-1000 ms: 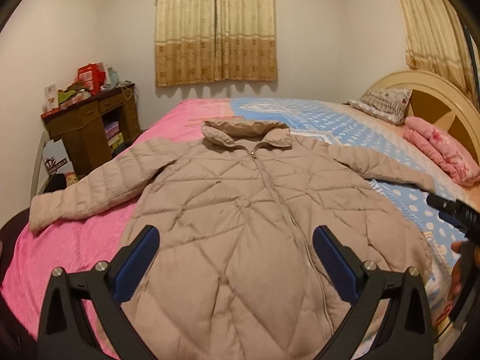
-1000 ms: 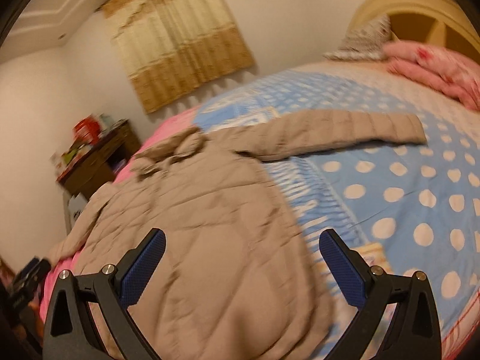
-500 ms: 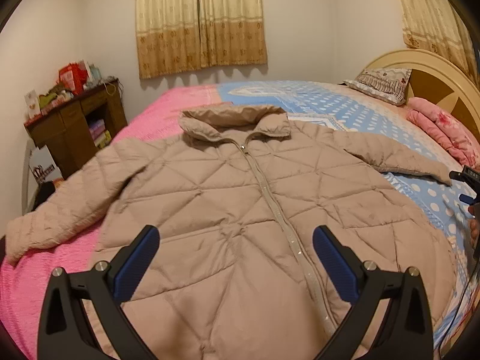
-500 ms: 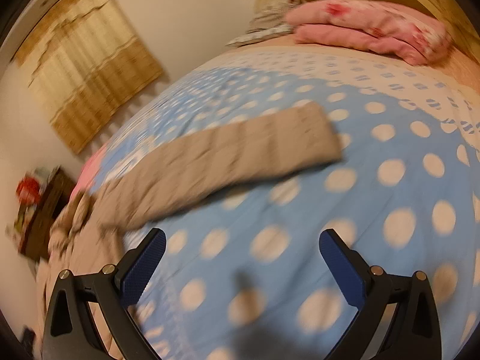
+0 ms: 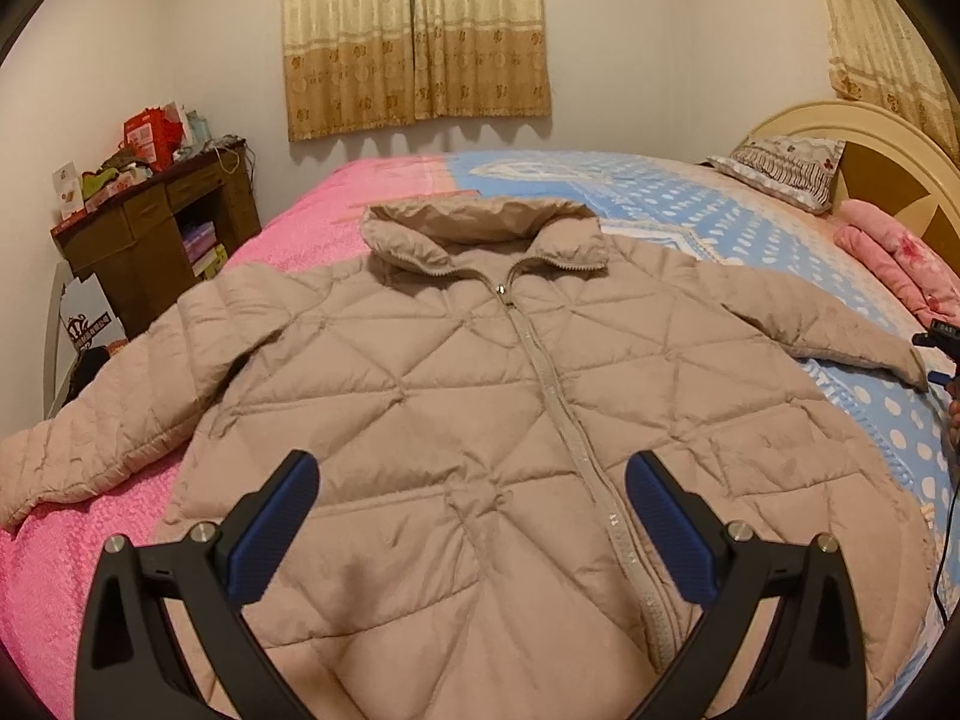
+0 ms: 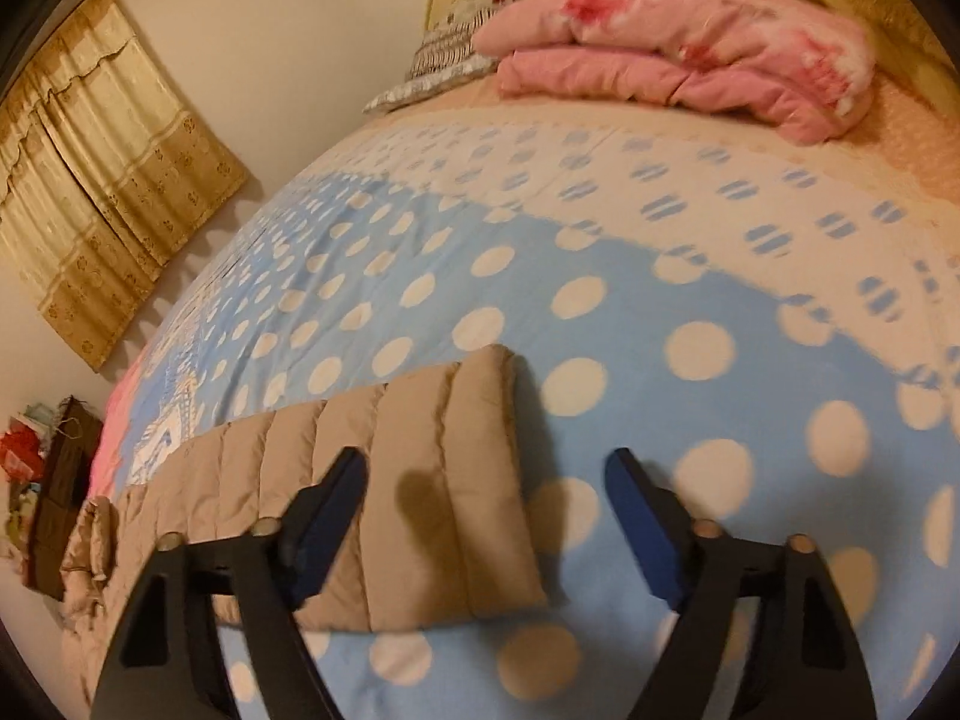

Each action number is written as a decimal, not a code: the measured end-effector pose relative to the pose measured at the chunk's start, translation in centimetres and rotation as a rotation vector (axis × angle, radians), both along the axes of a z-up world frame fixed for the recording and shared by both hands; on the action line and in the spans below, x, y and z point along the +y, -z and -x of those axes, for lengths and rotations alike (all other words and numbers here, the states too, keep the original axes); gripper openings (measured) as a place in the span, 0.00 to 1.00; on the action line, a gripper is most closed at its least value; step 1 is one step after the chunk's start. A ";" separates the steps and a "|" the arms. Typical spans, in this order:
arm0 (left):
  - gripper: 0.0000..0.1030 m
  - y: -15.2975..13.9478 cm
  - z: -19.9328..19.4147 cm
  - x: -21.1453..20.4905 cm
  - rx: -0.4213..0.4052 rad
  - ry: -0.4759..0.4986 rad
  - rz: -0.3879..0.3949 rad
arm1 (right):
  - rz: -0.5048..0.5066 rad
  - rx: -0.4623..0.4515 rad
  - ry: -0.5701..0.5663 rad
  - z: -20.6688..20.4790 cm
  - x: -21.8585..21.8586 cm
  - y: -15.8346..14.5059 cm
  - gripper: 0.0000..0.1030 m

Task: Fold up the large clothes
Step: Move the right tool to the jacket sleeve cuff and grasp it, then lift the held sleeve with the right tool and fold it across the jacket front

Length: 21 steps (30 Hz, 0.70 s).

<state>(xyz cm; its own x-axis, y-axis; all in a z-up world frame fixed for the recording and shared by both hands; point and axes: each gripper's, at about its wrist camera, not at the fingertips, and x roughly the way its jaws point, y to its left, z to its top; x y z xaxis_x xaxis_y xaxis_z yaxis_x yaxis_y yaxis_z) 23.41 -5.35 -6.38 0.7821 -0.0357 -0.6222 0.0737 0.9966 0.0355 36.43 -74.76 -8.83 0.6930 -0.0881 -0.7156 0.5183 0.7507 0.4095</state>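
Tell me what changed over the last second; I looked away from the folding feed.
The right gripper swung from above the jacket's body out to its sleeve cuff; its jaws have just been closing, the cuff between them but not yet pinched. The left gripper drew nearer over the jacket, open and empty. The jacket lies spread flat and zipped on the bed as before.

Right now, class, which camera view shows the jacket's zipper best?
The left wrist view: the zipper runs in plain sight down the middle of the spread jacket. The right wrist view shows only a sleeve on the bed; no zipper.
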 end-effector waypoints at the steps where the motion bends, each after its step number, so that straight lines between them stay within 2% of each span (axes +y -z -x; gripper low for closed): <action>1: 1.00 0.2 0.0 0.0 0.009 -0.002 0.002 | -0.024 0.013 -0.013 -0.6 -0.1 0.4 0.73; 3: 1.00 0.5 0.0 0.2 0.016 -0.001 0.001 | -0.045 0.019 -0.032 -1.2 0.4 0.9 0.69; 4: 1.00 0.6 0.0 0.2 0.019 -0.004 -0.002 | -0.053 0.030 -0.058 -1.8 0.7 1.3 0.60; 6: 1.00 0.7 -0.1 0.5 0.029 -0.007 0.001 | -0.041 0.040 -0.070 -2.1 1.5 1.7 0.53; 7: 1.00 0.8 -0.1 0.7 0.036 -0.010 0.006 | -0.040 0.035 -0.096 -2.3 1.9 1.7 0.34; 8: 1.00 0.9 0.1 0.9 0.041 -0.012 0.010 | -0.069 0.031 -0.124 -2.6 2.0 1.8 0.22; 9: 1.00 0.9 0.1 1.1 0.044 -0.012 0.013 | -0.096 0.031 -0.140 -2.8 2.2 1.9 0.15; 12: 1.00 0.7 0.6 1.6 0.039 -0.015 0.021 | -0.066 0.024 -0.155 -2.8 3.1 0.6 0.12; 15: 1.00 0.4 1.1 2.4 0.029 -0.021 0.043 | -0.014 -0.027 -0.163 -2.6 4.2 -2.6 0.11; 21: 1.00 -0.2 1.9 3.8 0.012 -0.031 0.079 | 0.154 -0.134 -0.235 -2.6 8.9 -11.3 0.11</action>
